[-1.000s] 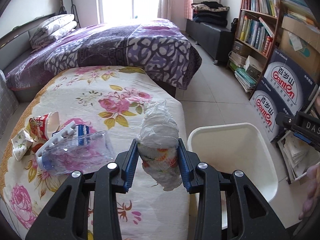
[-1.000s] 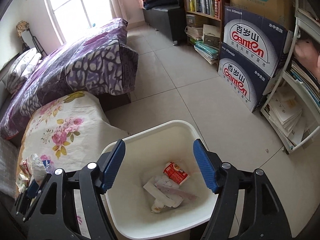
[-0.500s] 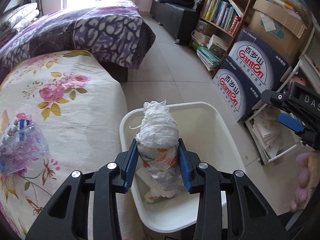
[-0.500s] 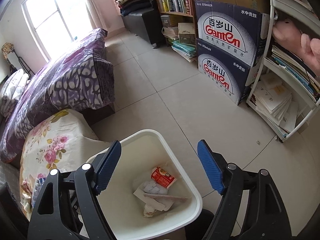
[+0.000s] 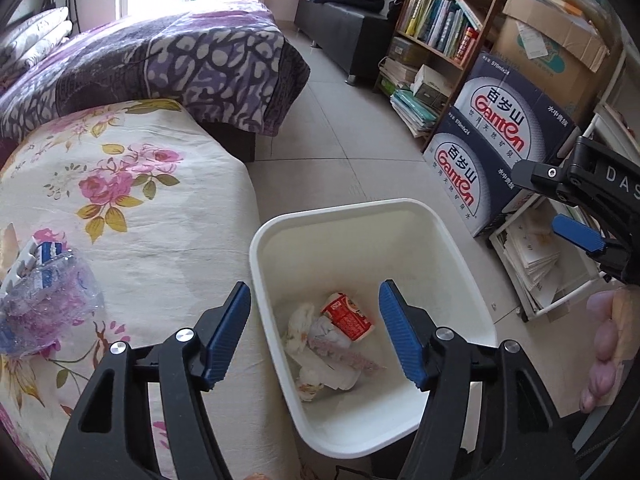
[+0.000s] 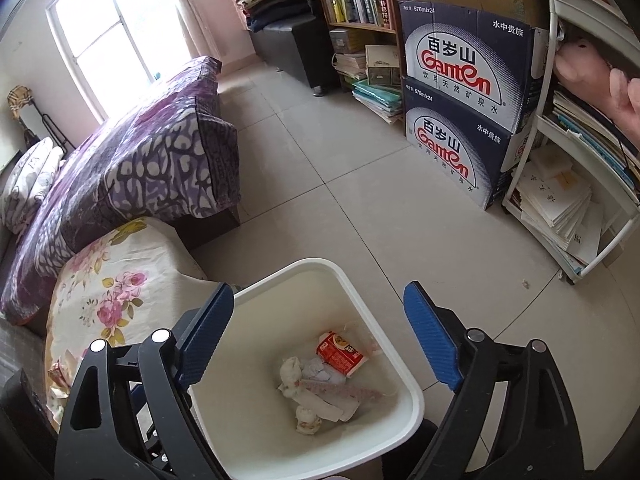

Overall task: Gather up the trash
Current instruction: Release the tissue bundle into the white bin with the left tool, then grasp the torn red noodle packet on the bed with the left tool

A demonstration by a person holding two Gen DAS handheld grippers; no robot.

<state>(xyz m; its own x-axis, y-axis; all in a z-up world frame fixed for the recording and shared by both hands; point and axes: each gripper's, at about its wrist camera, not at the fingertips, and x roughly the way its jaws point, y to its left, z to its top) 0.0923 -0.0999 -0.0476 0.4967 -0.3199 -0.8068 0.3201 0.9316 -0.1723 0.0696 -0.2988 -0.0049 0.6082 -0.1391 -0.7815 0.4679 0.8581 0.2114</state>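
Note:
My left gripper (image 5: 314, 292) hangs over the white bin (image 5: 340, 208), its jaws opening with nothing between them. Down in the bin lie crumpled white wads (image 5: 304, 328), a red carton (image 5: 346, 316) and a pinkish strip. A crushed plastic bottle (image 5: 44, 292) rests on the floral bedcover (image 5: 140, 208) to the left of the bin. My right gripper (image 6: 318, 300) is also above the bin (image 6: 412, 396), jaws opening and empty; the same trash (image 6: 320, 376) shows beneath it. One of its blue pads (image 5: 576, 234) shows at the right edge of the left wrist view.
Two stacked dark water cartons (image 6: 460, 100) stand on the tiled floor past the bin, with a bookshelf (image 6: 352, 0) behind. A white rack with papers (image 6: 560, 200) is at the right. A purple-covered bed (image 6: 140, 160) lies beyond the floral cover. A person's fingers (image 5: 604, 344) show at the right.
The left gripper swung from the floral cover to over the bin, then opened; the white wad it held has left its jaws. The right jaws widened.

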